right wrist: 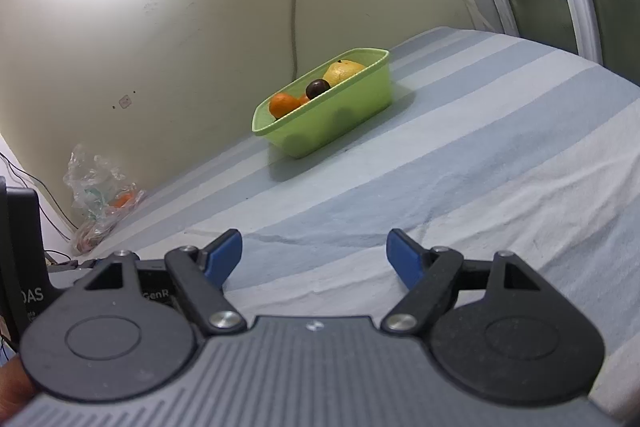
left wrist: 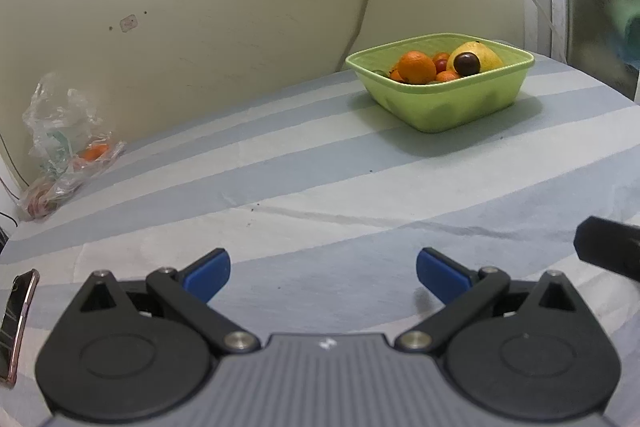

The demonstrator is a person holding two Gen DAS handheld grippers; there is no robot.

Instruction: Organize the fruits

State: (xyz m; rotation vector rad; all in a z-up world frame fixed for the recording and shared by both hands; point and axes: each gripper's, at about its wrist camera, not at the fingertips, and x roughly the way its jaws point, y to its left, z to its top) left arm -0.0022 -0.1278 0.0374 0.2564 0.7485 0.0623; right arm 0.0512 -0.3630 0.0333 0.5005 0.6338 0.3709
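Your left gripper (left wrist: pixel 323 273) hung low over the blue-and-white striped cloth (left wrist: pixel 280 187) with its blue-padded jaws spread wide and nothing between them, and your right gripper (right wrist: pixel 314 257) was the same: spread, empty, just above the cloth. Well ahead of both, and to the right of the left one, sat the light green rectangular plastic tub (left wrist: pixel 440 107) near the wall. It already held the fruit you could see: a large orange (left wrist: pixel 417 67), a yellow pear-shaped fruit (left wrist: pixel 486 57), a dark round plum-like fruit (left wrist: pixel 468 63) resting on top, a small red fruit (left wrist: pixel 441 60) and more small orange pieces low in the tub. No loose fruit lay on the cloth between your grippers and the tub, so the sorting looked close to done. What might remain was far off to the left against the wall: a crumpled clear plastic bag (left wrist: pixel 64 131) with something orange inside (left wrist: pixel 94 151), possibly one more fruit, though the wrap blurred it too much to be sure. A pink-edged phone (left wrist: pixel 18 323) lay at the left gripper's near left.
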